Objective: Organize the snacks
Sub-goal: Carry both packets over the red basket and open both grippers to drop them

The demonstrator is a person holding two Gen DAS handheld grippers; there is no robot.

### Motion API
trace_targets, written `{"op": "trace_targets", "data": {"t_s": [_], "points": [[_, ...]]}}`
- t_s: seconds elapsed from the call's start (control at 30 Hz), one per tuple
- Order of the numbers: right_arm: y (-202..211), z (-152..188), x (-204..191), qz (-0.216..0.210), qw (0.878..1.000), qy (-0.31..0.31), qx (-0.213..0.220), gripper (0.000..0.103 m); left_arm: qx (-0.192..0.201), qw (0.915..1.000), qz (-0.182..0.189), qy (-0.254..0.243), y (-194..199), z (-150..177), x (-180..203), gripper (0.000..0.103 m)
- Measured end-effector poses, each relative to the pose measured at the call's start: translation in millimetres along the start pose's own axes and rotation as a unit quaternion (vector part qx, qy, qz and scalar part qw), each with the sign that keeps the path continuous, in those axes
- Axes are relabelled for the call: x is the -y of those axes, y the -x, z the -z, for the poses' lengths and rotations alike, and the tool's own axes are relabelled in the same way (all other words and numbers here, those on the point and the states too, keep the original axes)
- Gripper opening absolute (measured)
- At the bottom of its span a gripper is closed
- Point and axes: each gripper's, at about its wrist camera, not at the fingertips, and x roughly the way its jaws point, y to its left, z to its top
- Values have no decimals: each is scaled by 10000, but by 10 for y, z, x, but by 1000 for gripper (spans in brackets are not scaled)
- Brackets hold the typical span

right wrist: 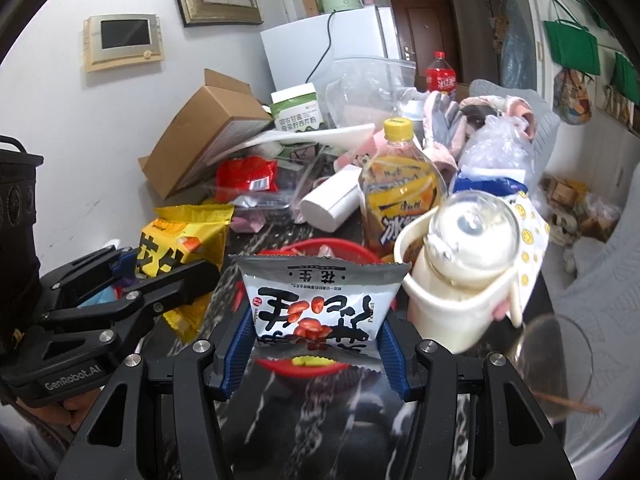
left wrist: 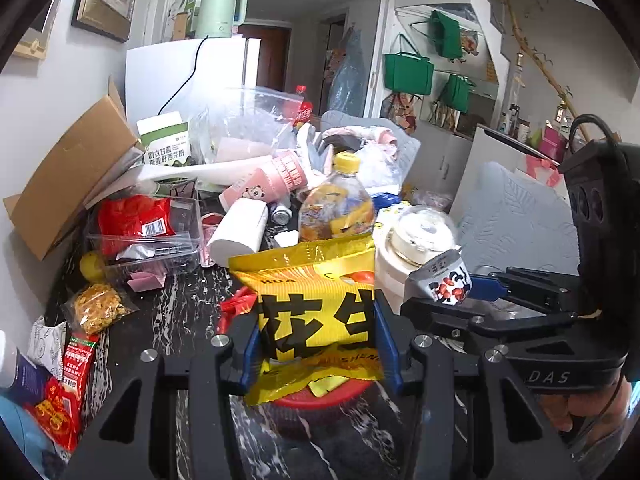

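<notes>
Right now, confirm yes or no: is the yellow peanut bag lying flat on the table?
No: the yellow peanut bag is clamped upright in the left tool, lifted above the red basket.

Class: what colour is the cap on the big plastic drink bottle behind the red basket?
Yellow cap, clearest in the right wrist view.

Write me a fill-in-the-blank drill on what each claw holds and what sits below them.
1. The left claw grips a ____ peanut bag.
2. The right claw grips a packet that is mostly ____.
3. Below both packets sits a ____ basket.
4. The drink bottle has a ____ cap.

Missing words: yellow; white; red; yellow
</notes>
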Motion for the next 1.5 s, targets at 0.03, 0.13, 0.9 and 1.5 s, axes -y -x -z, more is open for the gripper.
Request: {"op": "trace_targets", "data": {"t_s": [0.03, 0.13, 0.9, 1.5], "points": [[-48, -21, 12, -18, 10000, -20, -18, 56, -39, 10000, -6, 23, -57, 1, -37, 47], [-218, -59, 66, -64, 9999, -79, -79, 56, -130, 9999, -57, 62, -213, 35, -137, 47], [-968, 211, 111, -293, 9971, 0, -704, 57, -1262, 9913, -282, 228, -951, 453, -454, 46], [-902, 188, 132, -269, 9968, -24, -750, 80, -1347, 9900, -396, 158, -964, 432, -401, 46]]}}
